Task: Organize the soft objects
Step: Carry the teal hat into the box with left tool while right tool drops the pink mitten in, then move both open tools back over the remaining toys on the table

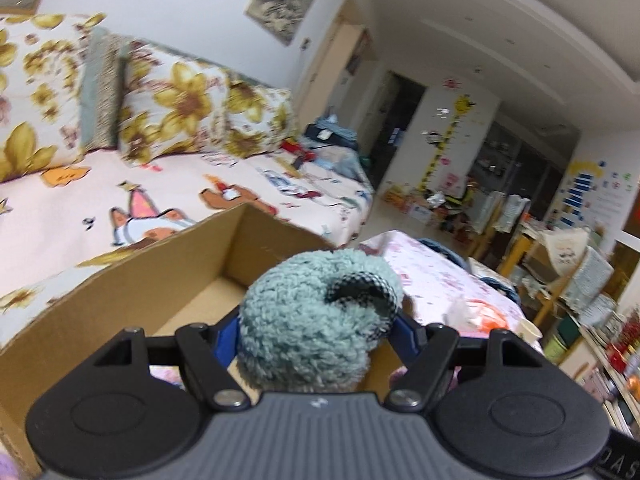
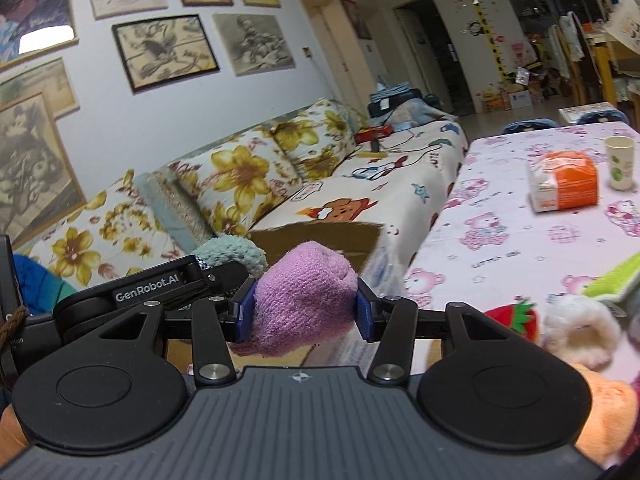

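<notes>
- Teal fleece, bunched into a fuzzy teal sock, is clamped between the blue pads of the left gripper and held over the near edge of the open cardboard box.
- A pink knitted sock is pinched between the pads of the right gripper, with the box seen just beyond it and the left gripper close alongside.
- The box is seen resting between the sofa and the table with the pink bear-print cloth; its floor looks bare where it is visible.
- More soft items, among them a strawberry plush and a white fluffy piece, are left on the table.
- A collision is judged likely if both grippers are brought over the box together, since they are already nearly side by side.
- If the teal sock is released now, it could catch on the cardboard wall and fall outside, because much of it hangs near the rim.
- Fleece may also cling to a pad after opening and be dragged back out.
</notes>
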{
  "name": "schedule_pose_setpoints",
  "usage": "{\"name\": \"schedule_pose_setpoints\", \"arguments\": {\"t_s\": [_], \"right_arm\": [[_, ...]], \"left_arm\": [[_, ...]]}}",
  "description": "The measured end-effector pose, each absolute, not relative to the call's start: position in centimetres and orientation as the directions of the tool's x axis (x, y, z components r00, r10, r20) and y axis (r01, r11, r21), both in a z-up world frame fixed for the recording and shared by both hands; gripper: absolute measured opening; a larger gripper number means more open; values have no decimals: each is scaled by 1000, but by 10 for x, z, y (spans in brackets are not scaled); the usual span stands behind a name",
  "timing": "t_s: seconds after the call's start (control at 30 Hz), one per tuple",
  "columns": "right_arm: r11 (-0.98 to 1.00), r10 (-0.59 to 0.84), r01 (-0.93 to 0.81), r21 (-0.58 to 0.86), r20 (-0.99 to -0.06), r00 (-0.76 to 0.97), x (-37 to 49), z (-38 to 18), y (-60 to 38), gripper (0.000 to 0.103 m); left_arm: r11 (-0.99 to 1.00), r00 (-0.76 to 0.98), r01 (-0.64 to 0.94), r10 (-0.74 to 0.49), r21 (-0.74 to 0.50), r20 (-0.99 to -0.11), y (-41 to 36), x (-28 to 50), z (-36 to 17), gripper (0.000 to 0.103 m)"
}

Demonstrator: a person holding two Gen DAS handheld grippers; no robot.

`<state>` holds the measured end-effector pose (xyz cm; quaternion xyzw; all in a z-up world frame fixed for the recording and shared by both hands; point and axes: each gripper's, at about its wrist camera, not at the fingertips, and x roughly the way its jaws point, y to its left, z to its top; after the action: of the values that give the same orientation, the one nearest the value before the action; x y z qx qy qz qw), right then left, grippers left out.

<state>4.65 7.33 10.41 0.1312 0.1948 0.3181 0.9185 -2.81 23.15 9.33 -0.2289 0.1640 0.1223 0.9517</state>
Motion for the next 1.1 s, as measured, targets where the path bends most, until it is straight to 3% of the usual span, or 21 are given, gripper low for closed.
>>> {"name": "schedule_pose_setpoints", "arguments": {"t_s": [0.23,0.4,0.73,1.1], "right_arm": [[760,648,-558,334,-313,695,43,96,73,66],[752,659,-591,294,-311,684,40,100,82,95],[818,569,-504,277,-257,781,31,115,54,100],[869,481,-414,270,-270,834,36,107,56,101]], "left_arm": [[830,882,-388,208,-401,-424,243,-30,86,74],[818,879,-406,228,-407,-418,245,-32,86,84],[842,894,-384,237,-380,-380,240,-31,90,92],[904,918,-314,210,-291,-337,213,-27,97,93]]}}
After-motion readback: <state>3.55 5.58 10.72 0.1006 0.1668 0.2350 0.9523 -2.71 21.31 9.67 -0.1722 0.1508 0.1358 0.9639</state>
